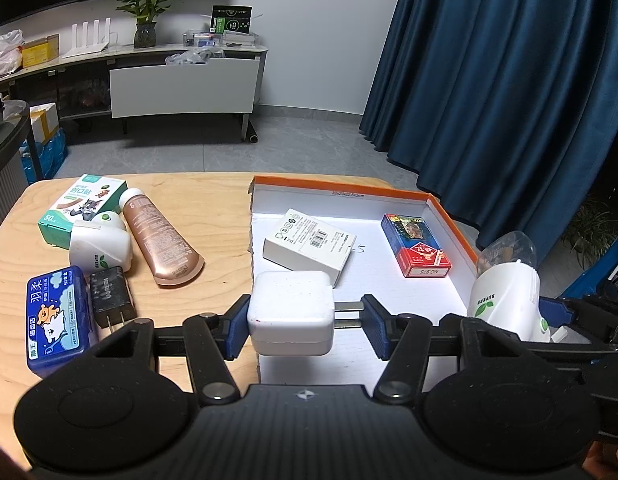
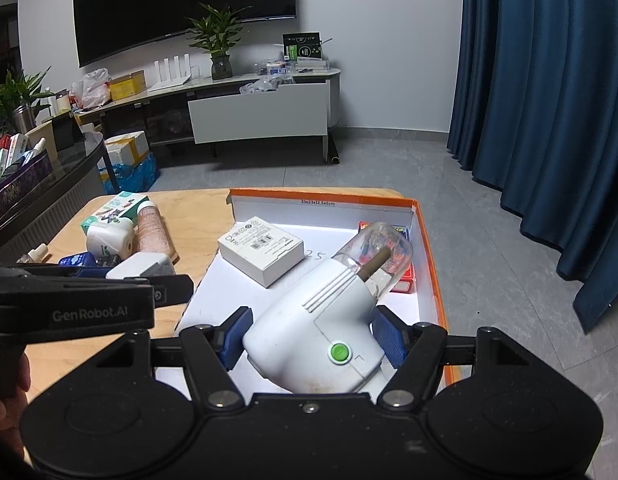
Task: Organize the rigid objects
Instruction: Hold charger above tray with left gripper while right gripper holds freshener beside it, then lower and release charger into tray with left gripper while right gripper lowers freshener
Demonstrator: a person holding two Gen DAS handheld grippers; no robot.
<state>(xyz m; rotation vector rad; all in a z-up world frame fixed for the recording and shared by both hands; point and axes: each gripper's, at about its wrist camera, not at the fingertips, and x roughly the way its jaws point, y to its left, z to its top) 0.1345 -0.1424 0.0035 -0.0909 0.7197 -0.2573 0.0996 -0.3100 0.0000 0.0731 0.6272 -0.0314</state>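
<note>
On a wooden table [image 1: 213, 200], the left gripper [image 1: 305, 316] pinches a white charger [image 1: 291, 312] over the near-left edge of an orange-rimmed box [image 1: 449, 216]; the right gripper [image 2: 311, 338] clamps a white repellent heater [image 2: 321, 328] above the box's near-right corner. Best lowered into bare floor before release.

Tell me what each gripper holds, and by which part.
Left gripper: white charger, clamped between its body and prong tips. Right gripper: white vaporizer, gripped across its body.
</note>
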